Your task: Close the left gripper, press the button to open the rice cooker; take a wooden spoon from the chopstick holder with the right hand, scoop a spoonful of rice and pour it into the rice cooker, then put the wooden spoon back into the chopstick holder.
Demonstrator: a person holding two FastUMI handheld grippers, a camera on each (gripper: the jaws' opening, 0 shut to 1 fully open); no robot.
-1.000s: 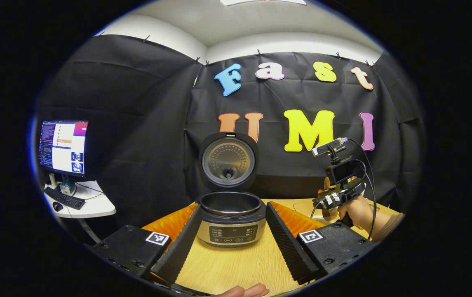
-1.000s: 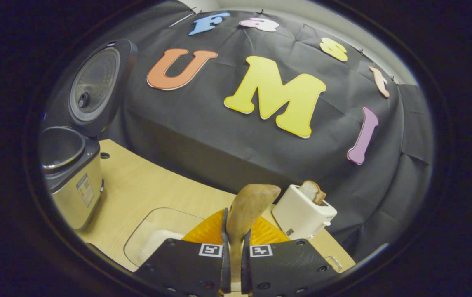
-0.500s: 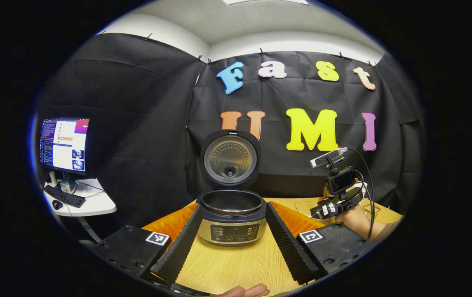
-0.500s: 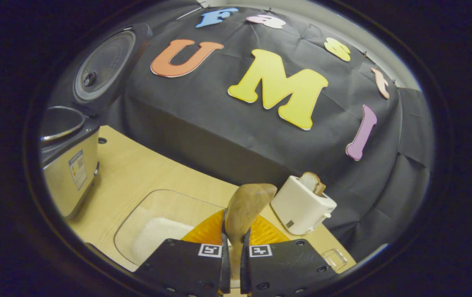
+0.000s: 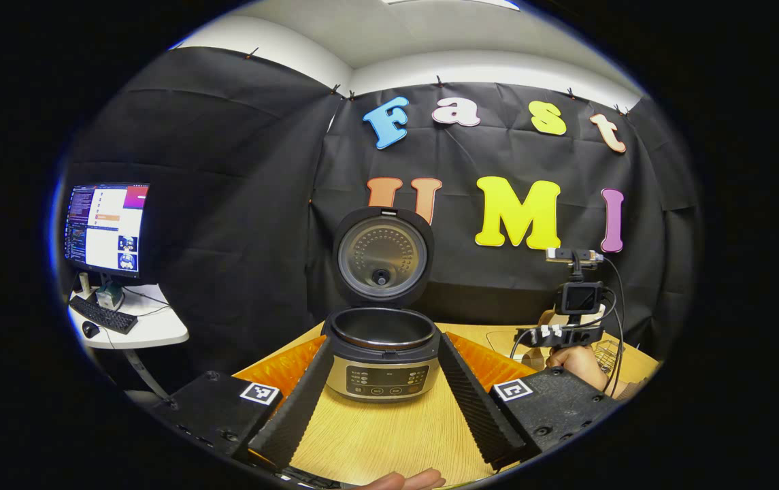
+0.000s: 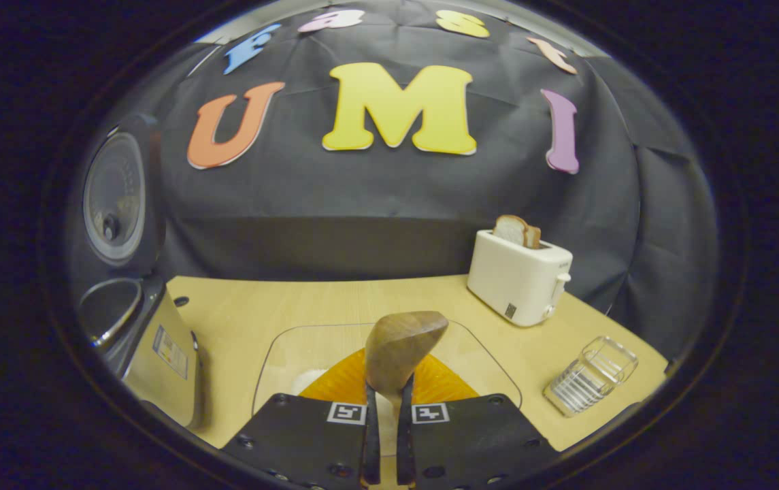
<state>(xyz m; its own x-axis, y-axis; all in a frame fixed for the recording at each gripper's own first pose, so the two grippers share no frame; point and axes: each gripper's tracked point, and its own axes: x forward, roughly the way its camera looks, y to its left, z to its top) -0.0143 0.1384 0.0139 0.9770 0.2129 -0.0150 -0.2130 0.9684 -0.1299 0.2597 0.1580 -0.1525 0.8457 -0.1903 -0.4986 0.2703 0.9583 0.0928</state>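
Observation:
The rice cooker (image 5: pixel 381 361) stands with its lid (image 5: pixel 381 255) raised and its pot bare inside. My left gripper (image 5: pixel 384 347) is open, its fingers spread wide either side of the cooker, a little short of it. My right gripper (image 6: pixel 386 401) is shut on the wooden spoon (image 6: pixel 399 347), whose bowl sticks up above a clear container (image 6: pixel 484 354) holding white rice (image 6: pixel 307 378). The wire chopstick holder (image 6: pixel 590 374) stands at the right near the table edge. In the left gripper view the right gripper (image 5: pixel 566 333) and its hand (image 5: pixel 569 357) sit level, right of the cooker.
A white toaster (image 6: pixel 518 275) with a bread slice (image 6: pixel 517 231) stands at the back right. The cooker (image 6: pixel 151 340) is at the left of the right gripper view. A monitor (image 5: pixel 105 228) on a side table lies far left, off the wooden table (image 5: pixel 389 435).
The right gripper has levelled out and come down over the rice container with the spoon still held. The left gripper has barely moved and stays open.

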